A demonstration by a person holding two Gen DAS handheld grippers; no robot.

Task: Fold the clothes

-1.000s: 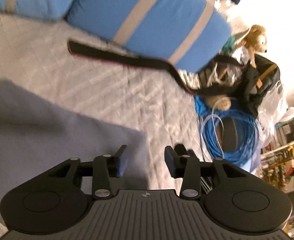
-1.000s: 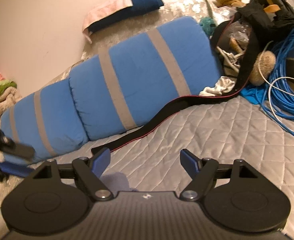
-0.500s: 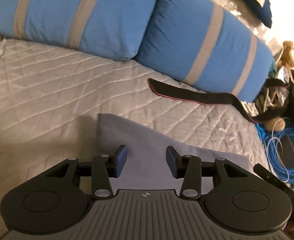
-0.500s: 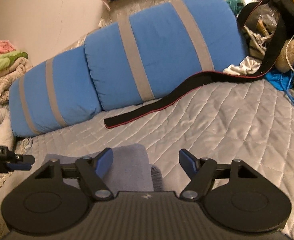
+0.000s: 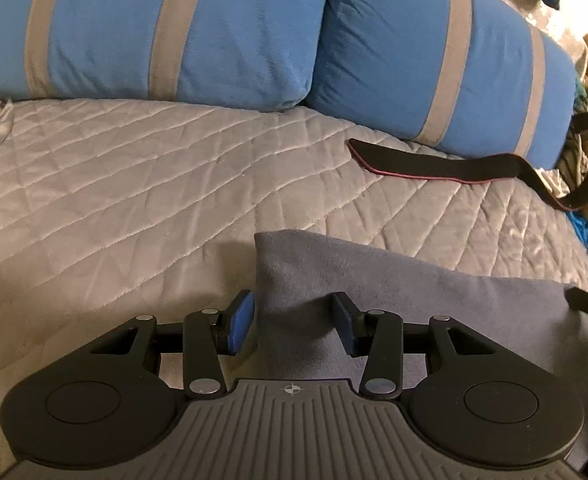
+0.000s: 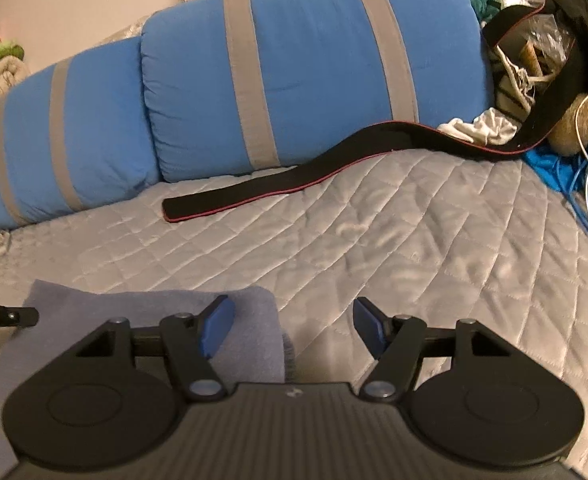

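A folded grey-blue garment (image 5: 413, 292) lies on the quilted grey bedspread (image 5: 154, 184). My left gripper (image 5: 294, 326) hangs open over its left corner, the cloth's left edge running between the blue pads. In the right wrist view the same garment (image 6: 150, 316) fills the lower left, and my right gripper (image 6: 292, 326) stands open over its right edge, left pad above the cloth, right pad above bare quilt. The tip of the other gripper shows at the cloth's far side in each view.
Two blue pillows with grey stripes (image 5: 214, 28) (image 6: 294, 60) line the back of the bed. A black strap with red edging (image 6: 313, 176) (image 5: 433, 166) lies in front of them. Blue cable coils (image 6: 581, 184), a bag and a plush toy crowd the right side.
Both grippers have dropped and drawn closer to the garment, the left swinging from the cluttered right side toward the pillows. The cloth now lies folded between them. Jaws stayed open.
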